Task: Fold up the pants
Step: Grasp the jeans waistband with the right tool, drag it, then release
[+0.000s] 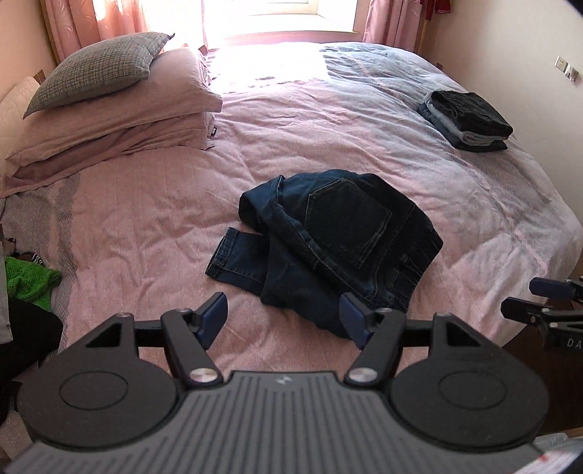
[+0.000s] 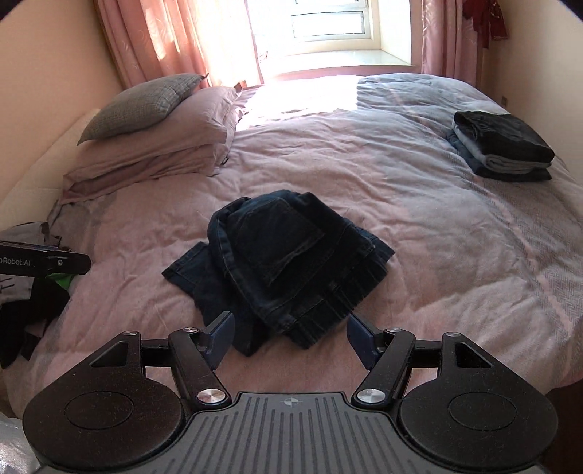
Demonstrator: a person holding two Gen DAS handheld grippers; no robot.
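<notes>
In the left wrist view we see the jeans [image 1: 328, 240] lying in a loose, uneven bundle on the middle of the bed [image 1: 145, 226], back pocket up, one leg end sticking out to the left. Our left gripper [image 1: 284, 321] hangs above the near edge of the bed with its jaws wide and nothing between them; its right finger overlaps the near edge of the jeans in the picture, though we cannot tell whether it touches. The right gripper [image 1: 543, 302] shows at the right edge, too little of it to judge its jaws. A stack [image 1: 470, 120] of folded clothes sits far right, pillows [image 1: 116, 120] far left.

In the right wrist view our right gripper [image 2: 289, 337] is spread wide and empty, its fingers flanking the near end of the jeans [image 2: 280, 255]. The stack [image 2: 503, 146] lies well apart at the right, the pillows [image 2: 156, 138] at the left, below the window [image 2: 328, 29].
</notes>
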